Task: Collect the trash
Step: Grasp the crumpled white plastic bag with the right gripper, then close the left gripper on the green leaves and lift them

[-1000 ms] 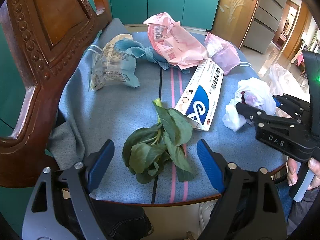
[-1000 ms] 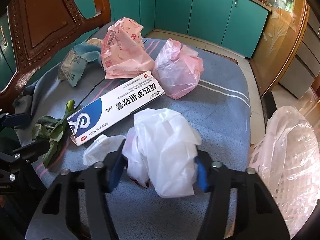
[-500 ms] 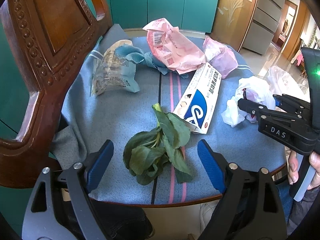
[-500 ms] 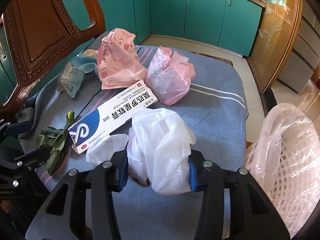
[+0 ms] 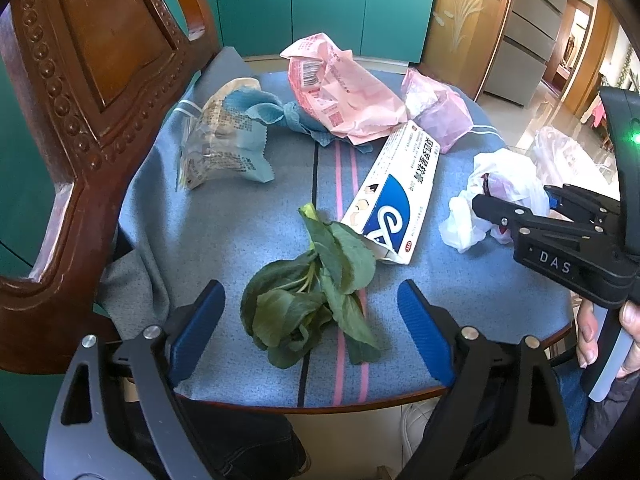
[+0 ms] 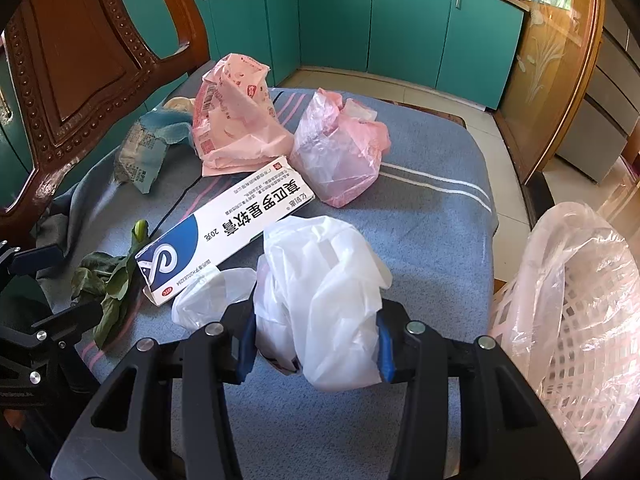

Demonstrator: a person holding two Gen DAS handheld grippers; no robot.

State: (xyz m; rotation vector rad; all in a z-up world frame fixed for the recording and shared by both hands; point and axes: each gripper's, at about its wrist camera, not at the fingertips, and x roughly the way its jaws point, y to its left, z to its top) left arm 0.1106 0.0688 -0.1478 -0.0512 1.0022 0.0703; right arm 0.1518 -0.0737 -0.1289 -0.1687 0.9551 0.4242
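Trash lies on a chair seat covered with a blue cloth (image 5: 224,232). My right gripper (image 6: 316,340) is shut on a crumpled white plastic bag (image 6: 320,284); the bag also shows in the left wrist view (image 5: 500,196). My left gripper (image 5: 312,328) is open, its blue pads either side of a bunch of green leaves (image 5: 316,280). A white-and-blue carton (image 5: 396,196) lies beside the leaves. Behind it are a pink printed bag (image 5: 340,92), a pale pink plastic bag (image 5: 436,112) and a clear snack wrapper (image 5: 220,144).
The chair's carved wooden back (image 5: 80,80) rises at the left. A white lattice basket lined with a clear bag (image 6: 572,312) stands to the right of the seat. Teal cabinets (image 6: 400,20) lie behind.
My right gripper has closed tighter on the white bag and lifted it slightly. My left gripper has stayed open over the leaves.
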